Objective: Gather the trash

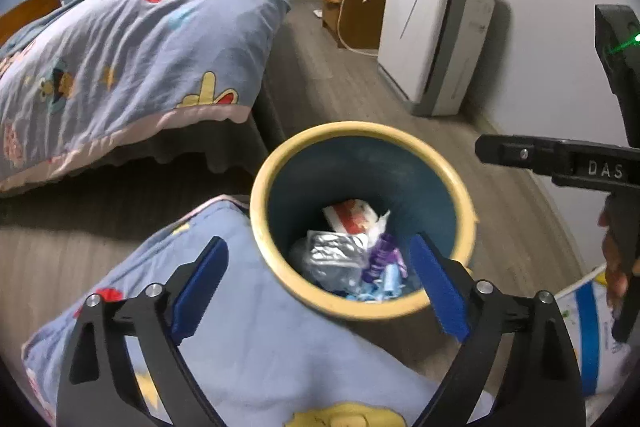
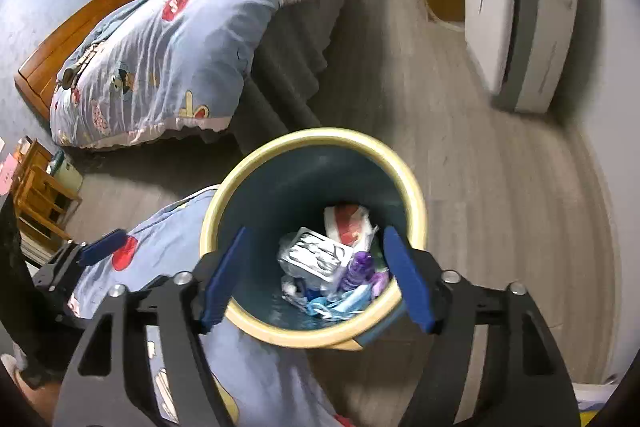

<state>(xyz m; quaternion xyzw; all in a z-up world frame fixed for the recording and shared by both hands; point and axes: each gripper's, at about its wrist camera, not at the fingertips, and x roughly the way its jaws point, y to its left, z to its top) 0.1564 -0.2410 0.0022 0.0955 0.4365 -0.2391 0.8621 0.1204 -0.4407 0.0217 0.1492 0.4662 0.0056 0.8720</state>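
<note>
The left black two-finger gripper with blue pads (image 1: 320, 287) points steeply downward, its jaws spread wide with nothing pressed between the pads. The right black gripper with blue pads (image 2: 316, 275) tilts down at much the same angle, jaws also apart and gripping nothing. A hand (image 1: 616, 267) grasps the right gripper's handle, seen to the left gripper's right.

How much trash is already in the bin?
Done: the trash bin holds a silver pouch, a red-and-white wrapper and purple and blue scraps. In hand: nothing; the left gripper and right gripper are open above it. Left: no loose trash shows on the floor.
</note>
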